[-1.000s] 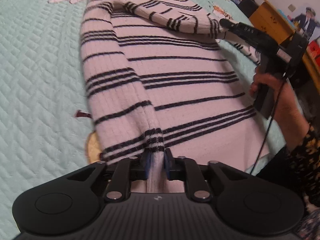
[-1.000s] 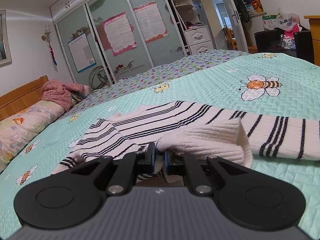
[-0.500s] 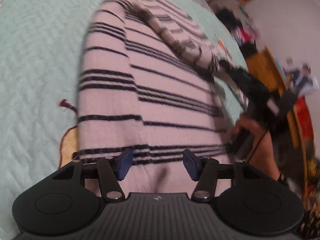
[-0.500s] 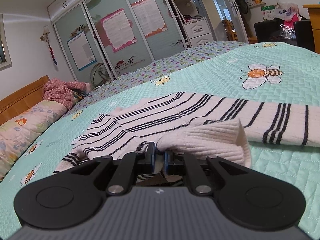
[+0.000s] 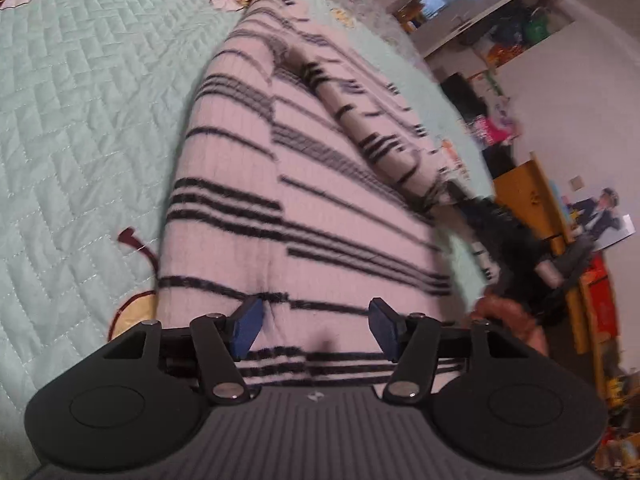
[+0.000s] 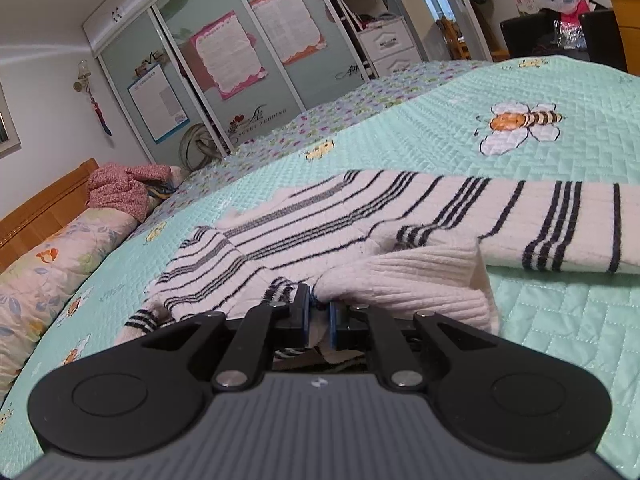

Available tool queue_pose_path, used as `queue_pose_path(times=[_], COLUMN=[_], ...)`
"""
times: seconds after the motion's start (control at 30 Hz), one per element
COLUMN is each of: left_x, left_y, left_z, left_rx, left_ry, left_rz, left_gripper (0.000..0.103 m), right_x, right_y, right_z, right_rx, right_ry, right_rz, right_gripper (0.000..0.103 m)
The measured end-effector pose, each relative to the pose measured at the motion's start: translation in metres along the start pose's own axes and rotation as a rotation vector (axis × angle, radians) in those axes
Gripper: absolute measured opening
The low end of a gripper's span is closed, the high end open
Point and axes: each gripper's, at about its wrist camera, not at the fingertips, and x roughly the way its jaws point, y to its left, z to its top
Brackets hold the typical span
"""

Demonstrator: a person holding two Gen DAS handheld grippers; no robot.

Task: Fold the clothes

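A white knit sweater (image 5: 280,184) with thin black stripes lies spread on the mint quilted bedspread (image 5: 80,120). My left gripper (image 5: 314,328) hangs open just over the sweater's near hem, its blue pads apart and nothing between them. In the right wrist view the same sweater (image 6: 360,220) stretches across the bed, and my right gripper (image 6: 319,316) is shut on a bunched ribbed fold (image 6: 404,280) of it, held slightly above the bedspread. A blurred hand (image 5: 508,316) with the other gripper shows at the right of the left wrist view.
A wooden headboard (image 6: 40,208), a floral pillow (image 6: 52,264) and a pink garment (image 6: 120,188) lie at the bed's left end. A mirrored wardrobe (image 6: 240,60) stands behind the bed. Wooden furniture (image 5: 536,200) and clutter line the right side.
My left gripper let go of the sweater's hem and opened wide, then swung so it looks further right. My right gripper stayed shut on the fold and shifted slightly.
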Motion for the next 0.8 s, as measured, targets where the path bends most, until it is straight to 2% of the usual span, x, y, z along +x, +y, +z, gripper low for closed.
queue_pose_path(times=[0.03,0.17,0.27,0.37,0.47,0.57,0.6,0.67,0.7,0.73,0.8], left_x=[-0.004,0.004,0.023,0.044,0.050,0.055,0.056,0.047,0.041,0.035,0.024], left_y=[-0.002,-0.033,-0.051,-0.056,-0.052,-0.049,-0.047,-0.041,-0.038,-0.034,-0.025], left_z=[0.005,0.027,0.040,0.050,0.047,0.044,0.043,0.039,0.036,0.033,0.027], left_rx=[0.006,0.205,0.408,0.545,0.583,0.615,0.626,0.543,0.504,0.467,0.392], left_ry=[-0.024,-0.082,-0.121,-0.124,-0.135,-0.146,-0.150,-0.159,-0.173,-0.188,-0.211], left_rz=[0.006,0.246,0.407,0.502,0.520,0.535,0.540,0.442,0.410,0.380,0.327], left_gripper=[0.061,0.061,0.061,0.059,0.046,0.045,0.045,0.045,0.045,0.045,0.047], right_x=[0.001,0.003,0.003,0.003,0.001,0.001,0.002,0.003,0.003,-0.001,-0.010], right_y=[-0.001,0.000,0.002,0.003,0.006,0.011,0.008,-0.010,-0.019,-0.026,-0.040], right_z=[-0.001,-0.004,-0.005,-0.004,-0.004,-0.005,-0.005,-0.005,-0.005,-0.006,-0.007], right_rx=[0.005,0.013,0.014,0.012,-0.009,-0.067,-0.052,0.066,0.123,0.172,0.268], right_ry=[0.005,0.015,0.017,0.018,0.017,0.023,0.031,0.053,0.064,0.077,0.103], right_rz=[0.001,0.002,0.004,0.003,-0.002,-0.022,-0.022,-0.011,-0.005,0.008,0.033], right_gripper=[0.011,0.011,0.011,0.012,0.013,0.015,0.020,0.031,0.039,0.044,0.046])
